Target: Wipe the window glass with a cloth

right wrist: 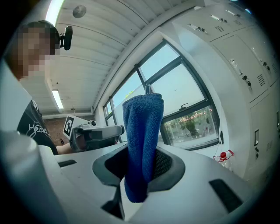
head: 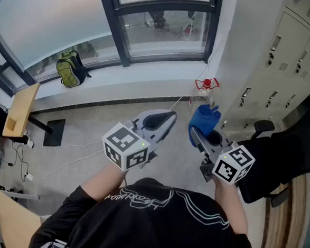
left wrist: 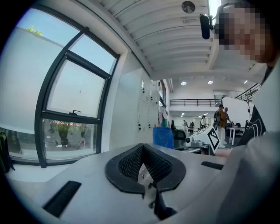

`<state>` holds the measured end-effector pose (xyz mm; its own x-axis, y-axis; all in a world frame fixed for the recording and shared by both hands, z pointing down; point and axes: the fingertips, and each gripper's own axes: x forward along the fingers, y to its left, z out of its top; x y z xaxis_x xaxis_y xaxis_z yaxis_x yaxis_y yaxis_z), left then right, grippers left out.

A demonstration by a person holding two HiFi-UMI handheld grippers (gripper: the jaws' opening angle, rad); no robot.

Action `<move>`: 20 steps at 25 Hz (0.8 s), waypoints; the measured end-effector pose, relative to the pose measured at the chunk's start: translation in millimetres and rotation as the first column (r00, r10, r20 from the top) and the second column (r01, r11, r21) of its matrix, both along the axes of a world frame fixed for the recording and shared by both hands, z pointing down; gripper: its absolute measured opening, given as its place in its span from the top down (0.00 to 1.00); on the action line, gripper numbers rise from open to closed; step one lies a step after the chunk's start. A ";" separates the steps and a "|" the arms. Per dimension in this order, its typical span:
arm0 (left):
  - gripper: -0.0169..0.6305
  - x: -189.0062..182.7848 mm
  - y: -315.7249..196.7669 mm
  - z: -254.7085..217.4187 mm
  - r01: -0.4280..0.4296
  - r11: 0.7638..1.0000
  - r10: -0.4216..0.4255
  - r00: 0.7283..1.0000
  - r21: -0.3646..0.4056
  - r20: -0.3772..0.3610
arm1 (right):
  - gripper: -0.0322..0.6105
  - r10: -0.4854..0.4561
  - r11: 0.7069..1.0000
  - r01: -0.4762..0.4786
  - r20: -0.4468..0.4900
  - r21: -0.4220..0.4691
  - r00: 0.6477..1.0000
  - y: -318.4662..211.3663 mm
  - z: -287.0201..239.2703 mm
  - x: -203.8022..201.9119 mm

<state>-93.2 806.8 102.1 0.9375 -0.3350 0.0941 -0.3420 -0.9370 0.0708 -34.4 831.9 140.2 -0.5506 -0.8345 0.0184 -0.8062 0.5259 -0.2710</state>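
Head view first: both grippers are up in front of the person's black shirt (head: 153, 221), pointing toward the window glass (head: 164, 28) at twelve o'clock. They sit side by side, apart from each other, and neither touches the pane.

The right gripper (head: 199, 137) has its jaws clamped on the blue cloth (head: 204, 121). In the right gripper view the cloth (right wrist: 142, 131) stands up tall between the black pads (right wrist: 162, 162), folded over at the top, with its lower end hanging just below the pinch. There the window fills the one-to-three o'clock side beyond the cloth, trees blurred behind it.

The left gripper (head: 163, 120) carries nothing. In its own view the jaws are drawn together, pads (left wrist: 129, 164) meeting along the lower edge with only a bare hollow above them. From that view the window stands at nine o'clock, and the cloth shows as a small blue patch at about one o'clock, beside the other gripper's marker cube (left wrist: 213, 136).

Around the room in the head view: a green backpack (head: 70, 70) leans on the sill at ten o'clock, and a clear bottle with a red handle (head: 204, 90) stands at one o'clock on the floor by the wall, just above the cloth in the picture. Grey lockers (head: 292, 51) line the wall at two o'clock. A wooden desk (head: 21, 109) sits at nine o'clock, with cables (head: 62, 164) trailing over the floor below it.
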 end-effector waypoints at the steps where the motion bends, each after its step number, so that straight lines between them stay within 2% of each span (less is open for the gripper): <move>1: 0.97 0.6 2.2 0.6 -0.001 1.000 0.001 1.000 -0.003 0.003 | 0.81 -0.003 1.000 0.003 0.003 -0.001 1.000 1.1 -0.3 -0.2; 11: 0.97 3.0 5.8 3.9 0.013 0.999 -0.013 1.000 -0.029 0.018 | 0.81 -0.030 0.999 0.031 0.030 -0.019 0.999 4.6 4.3 -5.6; 20: 0.97 -3.4 2.8 0.8 0.019 1.000 -0.018 0.999 -0.022 0.034 | 0.80 -0.015 1.000 0.015 0.070 0.007 0.997 -1.3 -3.8 -7.6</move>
